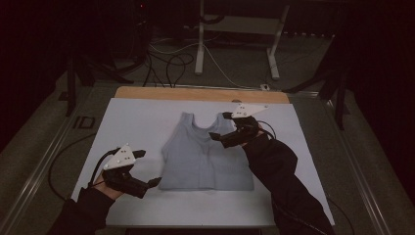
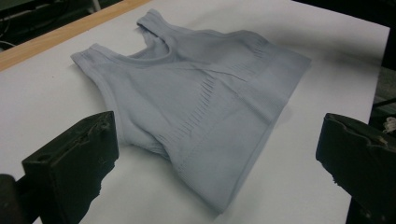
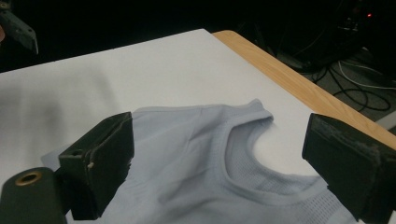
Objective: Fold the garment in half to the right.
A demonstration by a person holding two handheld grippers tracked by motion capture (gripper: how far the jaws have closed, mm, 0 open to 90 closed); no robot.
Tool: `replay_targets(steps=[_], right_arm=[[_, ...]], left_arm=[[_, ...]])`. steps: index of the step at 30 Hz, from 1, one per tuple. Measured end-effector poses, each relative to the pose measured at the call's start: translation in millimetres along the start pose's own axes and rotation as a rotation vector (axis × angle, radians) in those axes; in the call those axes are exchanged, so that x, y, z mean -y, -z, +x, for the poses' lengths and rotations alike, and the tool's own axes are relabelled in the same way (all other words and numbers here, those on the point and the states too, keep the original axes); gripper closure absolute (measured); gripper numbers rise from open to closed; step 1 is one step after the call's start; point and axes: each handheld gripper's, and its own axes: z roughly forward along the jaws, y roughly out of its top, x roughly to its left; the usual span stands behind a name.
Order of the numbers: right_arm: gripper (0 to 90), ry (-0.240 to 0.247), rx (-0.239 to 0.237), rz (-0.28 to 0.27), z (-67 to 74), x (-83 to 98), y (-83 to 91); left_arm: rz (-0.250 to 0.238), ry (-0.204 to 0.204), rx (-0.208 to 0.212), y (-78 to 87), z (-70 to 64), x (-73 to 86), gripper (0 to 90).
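Vest [image 1: 205, 154] lies flat on desk [image 1: 132, 122]; left gripper [image 1: 149, 169] beside its hem corner, right gripper [image 1: 220, 126] over its shoulder strap, both fingers wide open, empty.

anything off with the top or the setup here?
Nothing stands out. The pale blue tank top lies flat and intact on the white sheet; both the left gripper and right gripper are open, holding nothing.

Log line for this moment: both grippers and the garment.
left gripper: open, at hem corner | right gripper: open, above right strap | tank top: flat on white sheet, unheld
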Motion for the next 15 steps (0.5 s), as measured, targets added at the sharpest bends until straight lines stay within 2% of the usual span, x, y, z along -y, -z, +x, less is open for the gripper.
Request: replay_targets(steps=[3, 8, 15], right_arm=[[9.1, 0.000, -0.004, 0.009, -1.1, -3.7, -9.0], [9.1, 0.002, -0.014, 0.020, -2.5, -9.4, -23.8], [9.1, 0.001, -0.035, 0.038, -3.3, -15.9, -46.1]], left_arm=[[-0.001, 0.008, 0.005, -3.9, -1.8, 0.3, 0.3], [0.019, 0.008, -0.010, -10.3, -6.7, 0.5, 0.3], [0.029, 0.013, -0.054, -18.7, -14.4, -0.3, 0.3]])
